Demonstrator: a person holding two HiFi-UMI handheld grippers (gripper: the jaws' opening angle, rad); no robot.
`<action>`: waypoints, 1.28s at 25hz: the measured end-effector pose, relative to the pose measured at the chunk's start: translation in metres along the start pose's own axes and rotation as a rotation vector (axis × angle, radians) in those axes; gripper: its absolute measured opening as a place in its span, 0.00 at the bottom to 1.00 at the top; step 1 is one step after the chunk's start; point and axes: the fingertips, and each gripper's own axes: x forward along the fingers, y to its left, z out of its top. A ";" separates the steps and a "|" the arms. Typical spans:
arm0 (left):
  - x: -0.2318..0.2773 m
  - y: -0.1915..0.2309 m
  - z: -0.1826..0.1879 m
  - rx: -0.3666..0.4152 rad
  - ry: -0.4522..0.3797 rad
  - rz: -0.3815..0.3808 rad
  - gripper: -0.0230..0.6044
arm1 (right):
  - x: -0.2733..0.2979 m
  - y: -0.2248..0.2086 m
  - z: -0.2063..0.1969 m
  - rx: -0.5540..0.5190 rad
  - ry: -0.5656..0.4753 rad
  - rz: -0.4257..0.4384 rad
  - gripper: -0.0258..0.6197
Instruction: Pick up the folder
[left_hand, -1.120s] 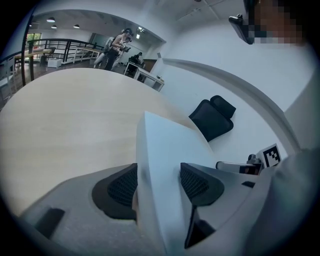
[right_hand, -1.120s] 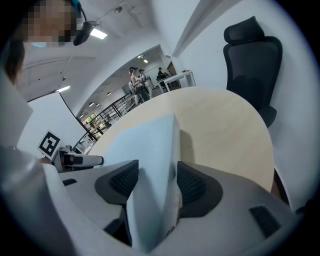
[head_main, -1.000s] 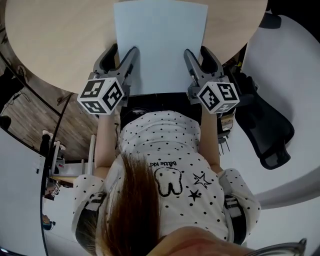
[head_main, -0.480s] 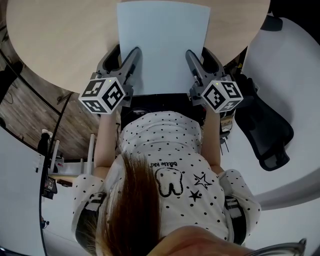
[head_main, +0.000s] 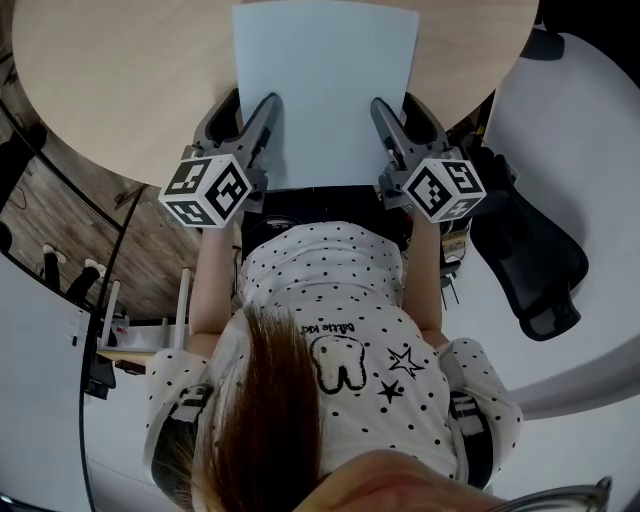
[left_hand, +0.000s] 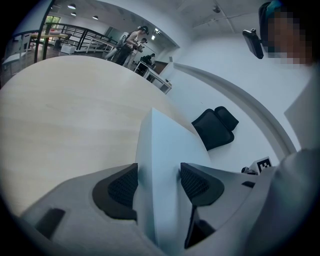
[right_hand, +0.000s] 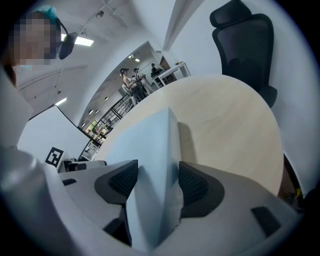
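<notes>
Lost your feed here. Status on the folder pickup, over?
Left gripper shut on folder, near-left corner; right gripper shut on near-right corner. Folder overhangs table edge. Nothing in the way.

We are losing the folder (head_main: 325, 90) past the head view's top edge, well ahead of both grippers; its near corners are hiding between the clamped jaws of the left gripper (left_hand: 158, 176) and right gripper (right_hand: 158, 175); far beyond the left gripper, people (left_hand: 131, 42) are showing too small to tell apart.
</notes>
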 end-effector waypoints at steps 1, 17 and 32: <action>0.000 0.000 0.000 0.001 -0.002 0.001 0.46 | 0.000 0.000 0.000 -0.001 0.003 -0.002 0.43; 0.000 0.000 0.000 -0.013 -0.002 0.002 0.46 | 0.001 -0.003 -0.004 0.117 -0.013 0.021 0.46; -0.003 0.002 0.002 -0.020 -0.005 -0.002 0.46 | 0.002 0.003 -0.002 0.092 0.000 0.039 0.46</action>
